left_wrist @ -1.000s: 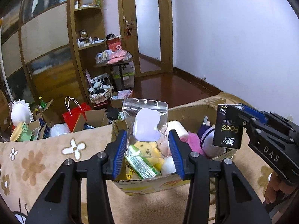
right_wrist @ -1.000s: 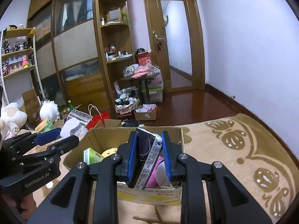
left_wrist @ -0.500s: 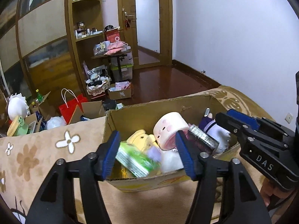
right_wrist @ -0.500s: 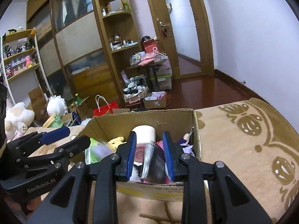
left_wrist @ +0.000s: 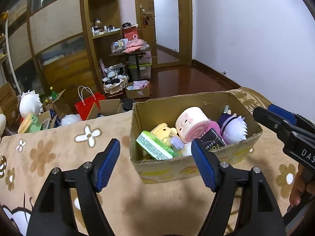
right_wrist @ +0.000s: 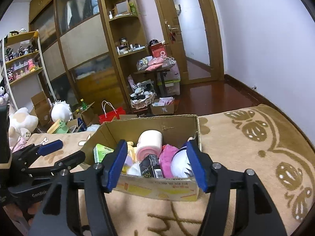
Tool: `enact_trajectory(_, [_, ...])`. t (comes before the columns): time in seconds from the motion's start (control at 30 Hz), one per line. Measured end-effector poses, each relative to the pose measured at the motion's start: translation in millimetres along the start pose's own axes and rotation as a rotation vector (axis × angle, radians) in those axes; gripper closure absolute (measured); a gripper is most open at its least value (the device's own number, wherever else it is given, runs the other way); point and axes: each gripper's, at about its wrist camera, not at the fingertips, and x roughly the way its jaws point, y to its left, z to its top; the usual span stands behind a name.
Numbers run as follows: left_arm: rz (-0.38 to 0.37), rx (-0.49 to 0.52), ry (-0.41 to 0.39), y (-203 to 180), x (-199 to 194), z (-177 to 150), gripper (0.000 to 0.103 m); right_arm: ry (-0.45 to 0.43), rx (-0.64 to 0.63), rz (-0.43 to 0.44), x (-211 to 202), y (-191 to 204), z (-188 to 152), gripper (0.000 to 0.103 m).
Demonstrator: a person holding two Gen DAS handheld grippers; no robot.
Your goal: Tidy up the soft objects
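Observation:
An open cardboard box point(left_wrist: 196, 169) point(right_wrist: 157, 188) stands on the brown patterned blanket point(left_wrist: 59, 157). In it lie a pink roll plush point(left_wrist: 192, 123) point(right_wrist: 149, 143), a yellow plush point(left_wrist: 164, 132), a green packet point(left_wrist: 153, 145) point(right_wrist: 102, 151), a black packet point(left_wrist: 213, 140) point(right_wrist: 150, 166), a magenta plush point(right_wrist: 167, 157) and a purple-white plush point(left_wrist: 234, 125) point(right_wrist: 180, 164). My left gripper point(left_wrist: 155, 162) is open and empty, just in front of the box. My right gripper point(right_wrist: 156, 163) is open and empty, at the box's near wall; it also shows in the left wrist view point(left_wrist: 275, 122).
The blanket point(right_wrist: 256, 147) spreads around the box. Beyond its far edge are a red bag point(left_wrist: 87, 103), small cartons point(left_wrist: 137, 91), white plush toys point(right_wrist: 21, 122), shelves point(right_wrist: 126, 39) and a door point(right_wrist: 191, 31).
Both grippers opened and let go: the clear bag with the lilac item and the black packet dropped into the box. Both grippers pulled back from the box.

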Motion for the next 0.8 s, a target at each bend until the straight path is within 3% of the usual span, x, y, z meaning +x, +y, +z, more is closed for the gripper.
enact_trajectory(0.07, [0.006, 0.002, -0.005, 1.2, -7.7, -2.0, 0.021, -0.005, -0.004, -0.004, -8.5, -0.2, 0.2, 0.023])
enact_trajectory(0.23, [0.026, 0.013, -0.019, 3.9, -29.6, -12.4, 0.019, -0.005, -0.001, -0.017, -29.9, 0.9, -1.5, 0.014])
enact_trajectory(0.37, [0.040, -0.029, -0.026, 10.4, -45.8, -19.8, 0.008, -0.025, 0.000, -0.036, -48.1, 1.3, -2.9, 0.004])
enact_trajectory(0.8, [0.057, -0.033, -0.070, 15.1, -83.8, -30.9, 0.004, -0.038, 0.011, -0.090, -82.8, -3.8, -17.7, 0.000])
